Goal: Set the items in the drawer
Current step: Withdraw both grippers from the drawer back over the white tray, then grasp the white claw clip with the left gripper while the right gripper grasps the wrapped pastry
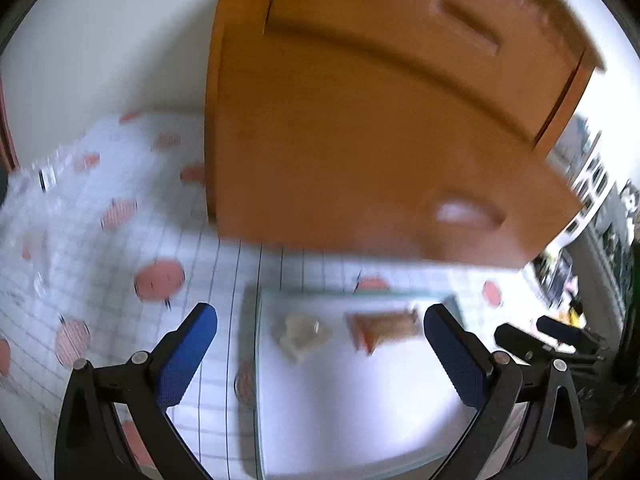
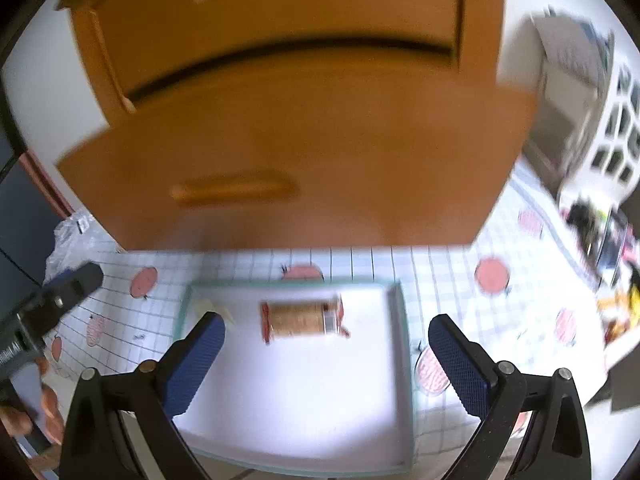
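A wooden drawer unit (image 1: 360, 140) (image 2: 288, 152) stands on the table, its lower drawer pulled out with a handle (image 2: 234, 190) on its front. Below it lies a white tray (image 1: 340, 400) (image 2: 304, 392) with a pale green rim. In the tray rest a brown packet with red ends (image 2: 304, 318) (image 1: 386, 328) and a small pale lumpy item (image 1: 300, 334) (image 2: 212, 306). My left gripper (image 1: 320, 344) hangs open over the tray's left part. My right gripper (image 2: 326, 354) is open above the tray, just short of the packet. Both views are blurred.
The table wears a white checked cloth with pink fruit prints (image 1: 158, 280) (image 2: 492, 274). A crumpled clear plastic bag (image 2: 74, 236) (image 1: 36, 184) lies at the left. Cluttered shelves (image 2: 608, 152) stand at the right. A person's fingers (image 2: 50, 412) show at the lower left.
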Motion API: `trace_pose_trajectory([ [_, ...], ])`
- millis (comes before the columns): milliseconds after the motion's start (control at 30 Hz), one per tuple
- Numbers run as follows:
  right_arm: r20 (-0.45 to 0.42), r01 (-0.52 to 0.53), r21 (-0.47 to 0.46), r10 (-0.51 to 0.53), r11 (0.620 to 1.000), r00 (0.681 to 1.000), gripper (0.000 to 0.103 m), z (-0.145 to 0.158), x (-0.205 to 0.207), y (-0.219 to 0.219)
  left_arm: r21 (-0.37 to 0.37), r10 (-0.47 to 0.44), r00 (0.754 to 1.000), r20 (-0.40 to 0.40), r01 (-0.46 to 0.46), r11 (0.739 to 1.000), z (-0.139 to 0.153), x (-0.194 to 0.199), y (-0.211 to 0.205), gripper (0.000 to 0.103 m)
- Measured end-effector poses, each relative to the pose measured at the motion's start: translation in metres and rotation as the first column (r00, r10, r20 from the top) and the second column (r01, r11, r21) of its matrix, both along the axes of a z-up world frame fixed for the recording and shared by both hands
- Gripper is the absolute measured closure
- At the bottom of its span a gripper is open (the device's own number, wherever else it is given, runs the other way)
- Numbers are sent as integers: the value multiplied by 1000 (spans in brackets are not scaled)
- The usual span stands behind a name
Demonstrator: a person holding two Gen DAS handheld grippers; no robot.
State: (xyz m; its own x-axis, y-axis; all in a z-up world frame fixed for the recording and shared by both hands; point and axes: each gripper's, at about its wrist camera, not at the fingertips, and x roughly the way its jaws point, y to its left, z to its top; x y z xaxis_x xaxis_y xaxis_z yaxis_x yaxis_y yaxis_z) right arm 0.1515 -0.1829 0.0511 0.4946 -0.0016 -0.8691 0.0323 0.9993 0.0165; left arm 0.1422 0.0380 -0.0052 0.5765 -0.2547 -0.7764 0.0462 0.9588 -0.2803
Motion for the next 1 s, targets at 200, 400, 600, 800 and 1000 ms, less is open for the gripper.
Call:
trace_pose_trajectory([
  [200,-120,11,6,-10,1000,993,0,-58,-3,-6,18,-30,994,-106,32,999,-53,-4,-12,1],
  [400,-178,23,21,-19,1000,984,0,-87,-3,-12,54,-70,992,-110,76,996,-72,4,-21,7],
  [600,-188,-39,-11,36,999,981,0,-100,11,-5,93,-97,985,-141,111,989,-91,26,-31,12],
  [800,-196,-143,-45,132,989,972,0,-119,28,6,113,-134,977,-164,153,982,-103,41,-39,22],
  [1000,-200,-302,-118,275,946,940,4,-129,44,20,100,-148,971,-189,169,981,-112,50,-42,24],
])
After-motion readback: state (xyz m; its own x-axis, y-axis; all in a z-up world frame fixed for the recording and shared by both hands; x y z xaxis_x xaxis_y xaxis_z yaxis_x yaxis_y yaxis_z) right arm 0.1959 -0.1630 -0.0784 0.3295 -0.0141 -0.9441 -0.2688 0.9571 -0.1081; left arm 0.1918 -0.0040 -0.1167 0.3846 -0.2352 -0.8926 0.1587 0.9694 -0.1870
